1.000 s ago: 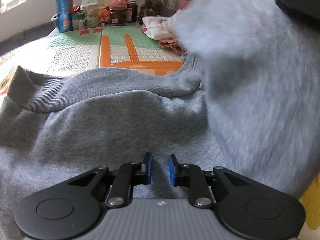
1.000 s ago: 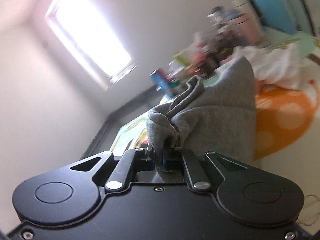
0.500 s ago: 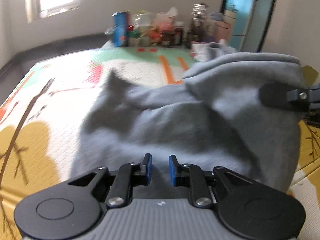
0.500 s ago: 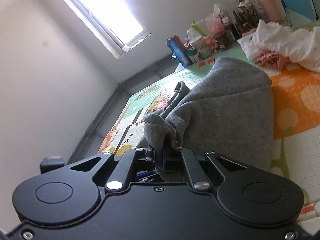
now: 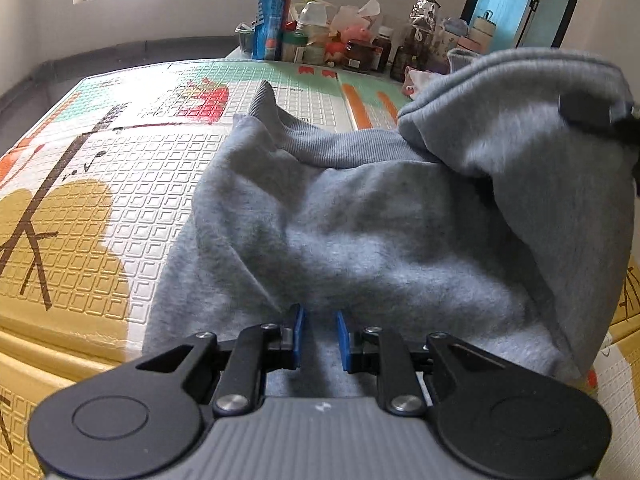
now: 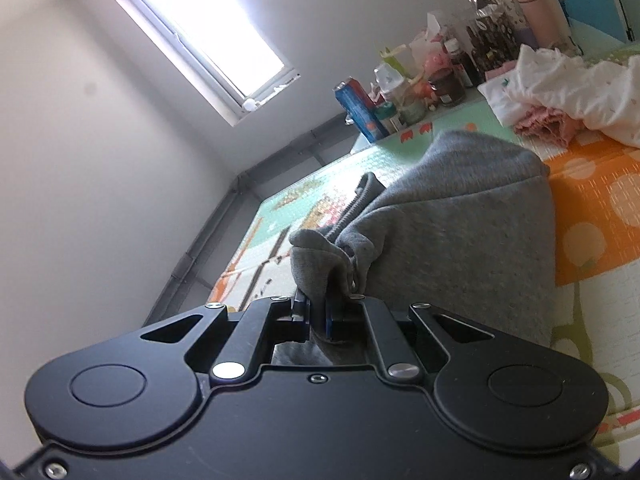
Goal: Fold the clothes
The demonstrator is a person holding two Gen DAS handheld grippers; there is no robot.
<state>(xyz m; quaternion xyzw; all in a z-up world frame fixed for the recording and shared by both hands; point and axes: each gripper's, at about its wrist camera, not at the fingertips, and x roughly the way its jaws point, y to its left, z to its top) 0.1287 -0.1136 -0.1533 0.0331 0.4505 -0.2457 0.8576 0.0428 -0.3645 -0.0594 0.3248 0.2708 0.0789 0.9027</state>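
The patterned play mat (image 5: pixel 120 184) spreads under everything, and on it lies the grey sweatshirt (image 5: pixel 360 232), the bulk of it flat on the mat ahead of my left gripper (image 5: pixel 319 336). Its right part is lifted off the mat and hangs in a fold from my right gripper (image 6: pixel 318 316), whose dark body shows at the right edge of the left view. The ribbed hem (image 5: pixel 344 144) runs across the far side of the cloth. A white and pink pile of clothes (image 6: pixel 568 100) sits further back on the mat, well apart from the sweatshirt. My right jaws are clamped tight on a bunched grey edge. My left jaws stand a narrow gap apart just above the fabric, gripping nothing.
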